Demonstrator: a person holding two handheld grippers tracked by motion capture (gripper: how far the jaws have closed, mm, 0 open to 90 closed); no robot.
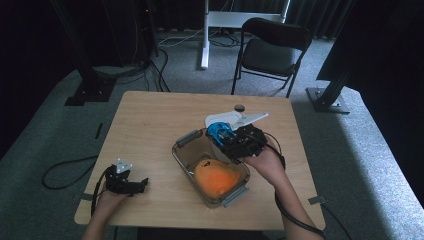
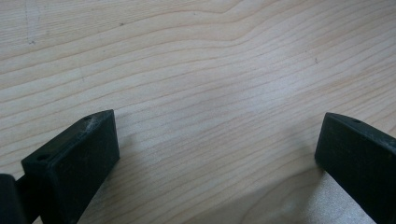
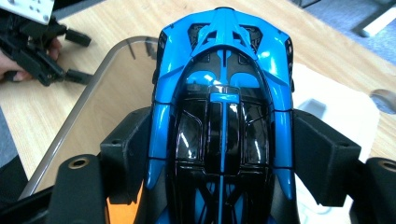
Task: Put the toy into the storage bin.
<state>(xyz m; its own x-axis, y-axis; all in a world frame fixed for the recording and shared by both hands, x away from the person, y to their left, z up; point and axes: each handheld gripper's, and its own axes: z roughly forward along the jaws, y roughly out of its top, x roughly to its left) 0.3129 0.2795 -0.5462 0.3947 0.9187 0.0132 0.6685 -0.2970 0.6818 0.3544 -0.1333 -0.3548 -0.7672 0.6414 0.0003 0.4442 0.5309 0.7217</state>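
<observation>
The right gripper [image 1: 226, 136] has its jaws clamped on the flanks of a blue and black toy car [image 3: 224, 107], one pad on each side of the cabin, a grip that keeps the car's nose pointing away from the hand. The car hangs over the 12 o'clock end of the clear container [image 1: 182, 162], which sits right of centre on the tabletop [image 1: 150, 125]; I judge it is being carried to or from this box. An orange soft thing [image 1: 216, 177] already lies in the container's 6 o'clock half, so the free room is at the far end. A white lid [image 1: 250, 119] lies flat just beyond, at 1 o'clock of the box. The right forearm comes in from 5 o'clock, wrist bent inward. The left gripper [image 1: 131, 185] rests low on the tabletop at 8 o'clock, jaws wide apart with only bare wood between them, out of the way
</observation>
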